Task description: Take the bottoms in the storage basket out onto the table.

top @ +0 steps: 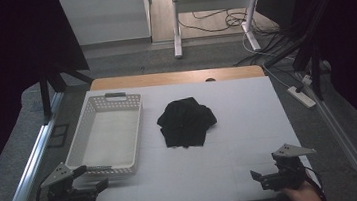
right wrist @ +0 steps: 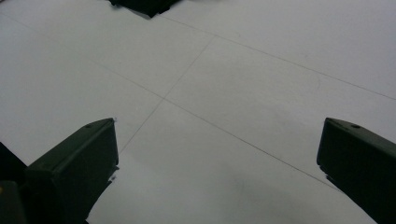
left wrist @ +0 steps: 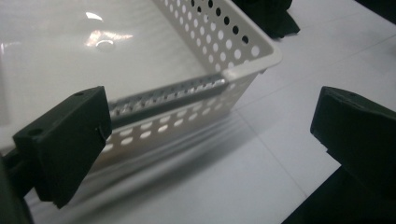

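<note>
High view: black cloth (top: 187, 121) beside basket (top: 105, 137); no label seemingly legible.

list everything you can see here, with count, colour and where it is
basket: 1, white, perforated walls, empty, on the left part of the table
cloth: 1, black, crumpled, at the middle of the table, right of the basket and apart from it
table: 1, white top with a wooden strip at its far edge
power strip: 1, white, on the floor right of the table
desk frame: 1, white, on the floor beyond the table
left gripper: 1, black, jaws open, at the basket's near end
right gripper: 1, black, jaws open, over the table's near right corner
</note>
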A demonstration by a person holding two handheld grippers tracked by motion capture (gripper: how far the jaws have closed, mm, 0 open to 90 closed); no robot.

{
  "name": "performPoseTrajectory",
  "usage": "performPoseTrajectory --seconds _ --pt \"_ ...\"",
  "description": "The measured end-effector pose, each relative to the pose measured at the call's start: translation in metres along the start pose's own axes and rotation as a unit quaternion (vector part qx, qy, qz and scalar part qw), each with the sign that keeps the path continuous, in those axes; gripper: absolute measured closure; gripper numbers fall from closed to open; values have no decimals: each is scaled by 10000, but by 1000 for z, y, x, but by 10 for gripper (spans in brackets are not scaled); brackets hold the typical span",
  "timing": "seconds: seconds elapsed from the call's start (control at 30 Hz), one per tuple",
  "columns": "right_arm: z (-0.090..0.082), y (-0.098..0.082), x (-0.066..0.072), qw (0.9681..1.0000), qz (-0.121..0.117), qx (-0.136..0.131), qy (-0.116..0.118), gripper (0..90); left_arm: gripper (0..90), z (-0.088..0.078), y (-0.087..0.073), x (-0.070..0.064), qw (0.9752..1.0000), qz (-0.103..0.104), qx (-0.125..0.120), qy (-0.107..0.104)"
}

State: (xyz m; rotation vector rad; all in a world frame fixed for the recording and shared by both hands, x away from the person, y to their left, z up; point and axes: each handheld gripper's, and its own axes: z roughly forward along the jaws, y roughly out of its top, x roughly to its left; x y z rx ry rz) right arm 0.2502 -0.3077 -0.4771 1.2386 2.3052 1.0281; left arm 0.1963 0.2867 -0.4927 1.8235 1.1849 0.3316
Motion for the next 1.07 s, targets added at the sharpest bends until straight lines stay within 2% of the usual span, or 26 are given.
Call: performPoseTrajectory --seconds 0.27,0.6,0.93,1.07 --pt "0 0 0 10000 -3 -7 -5 0 0 -2 -9 3 9998 -22 154 90" --pt "0 0 0 10000 -9 -9 -6 0 0 -6 -12 5 9996 -59 167 208" --pt "0 0 1 10000 -6 -10 -18 0 0 -4 -11 1 9980 155 527 327" --pt "0 0 1 10000 -22 -4 -24 0 0 -2 -10 1 9977 136 576 320"
